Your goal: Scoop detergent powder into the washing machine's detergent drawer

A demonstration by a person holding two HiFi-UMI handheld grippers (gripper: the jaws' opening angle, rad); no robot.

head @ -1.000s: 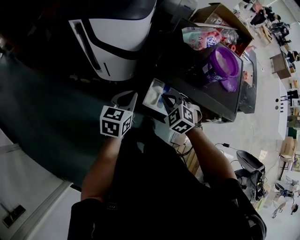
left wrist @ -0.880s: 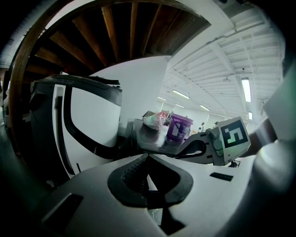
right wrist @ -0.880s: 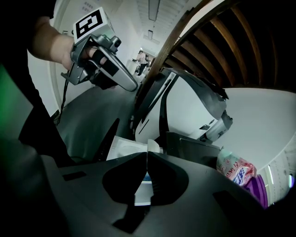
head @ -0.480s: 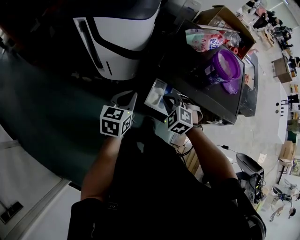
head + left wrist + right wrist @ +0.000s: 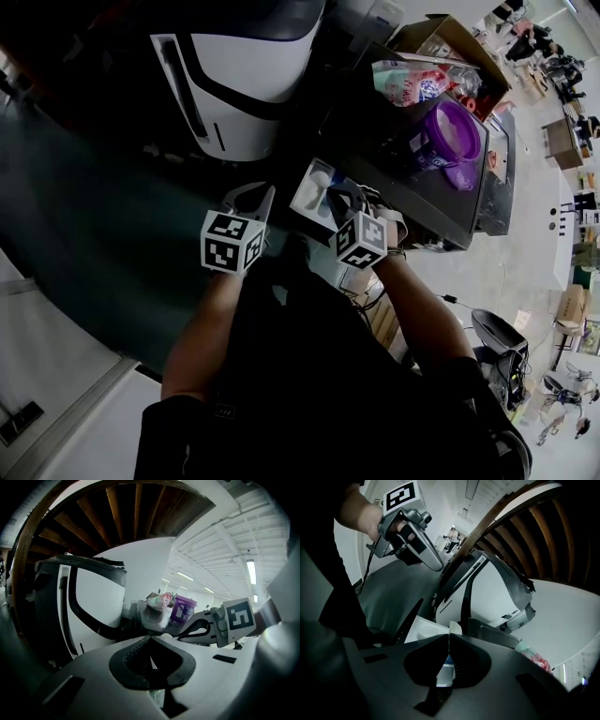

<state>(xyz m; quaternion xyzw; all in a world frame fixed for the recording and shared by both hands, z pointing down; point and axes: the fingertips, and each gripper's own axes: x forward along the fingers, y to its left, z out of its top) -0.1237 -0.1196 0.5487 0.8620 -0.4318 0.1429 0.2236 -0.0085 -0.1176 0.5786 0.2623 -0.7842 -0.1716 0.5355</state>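
Barely anything has moved: your right tool (image 5: 449, 635) stays clamped on what looks like a white scoop (image 5: 324, 174) over the open detergent drawer (image 5: 423, 631) near the washing machine (image 5: 244, 75), your left tool (image 5: 150, 639) closed on nothing, so tipping the powder seems imminent.

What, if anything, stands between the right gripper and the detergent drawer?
Nothing visible does. The right gripper is right at the open detergent drawer, and the left gripper sits off to the side, out of the way.
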